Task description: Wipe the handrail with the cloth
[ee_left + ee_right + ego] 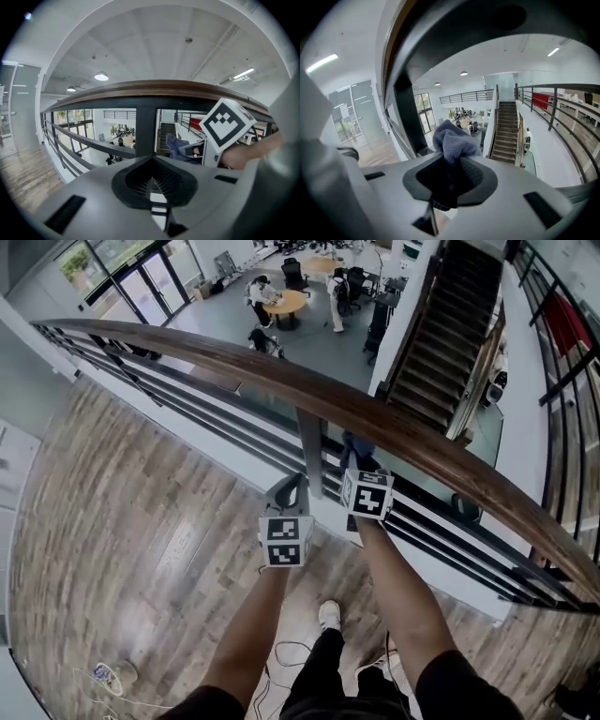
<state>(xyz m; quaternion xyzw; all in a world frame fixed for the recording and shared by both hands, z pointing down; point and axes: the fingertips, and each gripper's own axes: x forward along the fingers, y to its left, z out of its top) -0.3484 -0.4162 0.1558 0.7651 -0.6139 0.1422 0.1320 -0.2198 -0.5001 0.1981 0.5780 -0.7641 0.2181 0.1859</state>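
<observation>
Looking steeply down over a curved wooden handrail [375, 418] at the edge of an upper level. Gripping a blue-grey cloth [452, 140] with the right gripper [450, 180]: jaws clamped on the bunched lower part, with a soft wad poking out past the tips. In the head view, holding that cloth [356, 444] below the handrail, just right of the dark post [311, 451] and in front of the horizontal bars [441, 535]. Apparently short of touching the wood, though hard to settle from this angle. In the right gripper view, under the handrail [396, 42] sweeping overhead at the left, with the post [408, 117] just beside the cloth.

Carrying nothing in the left gripper [151, 183]: jaws pressed together, pointed at the post [145, 129] beneath the handrail [154, 87]. Set just left of the post in the head view, near the right gripper but apart from it, and a little lower. With marker cubes [285, 540] facing up on both.

Underfoot, a pale wood-plank floor [141, 521] and one white shoe [328, 615]. Beyond the handrail, far below, a staircase [450, 324] and a lobby with a round table [286, 301].
</observation>
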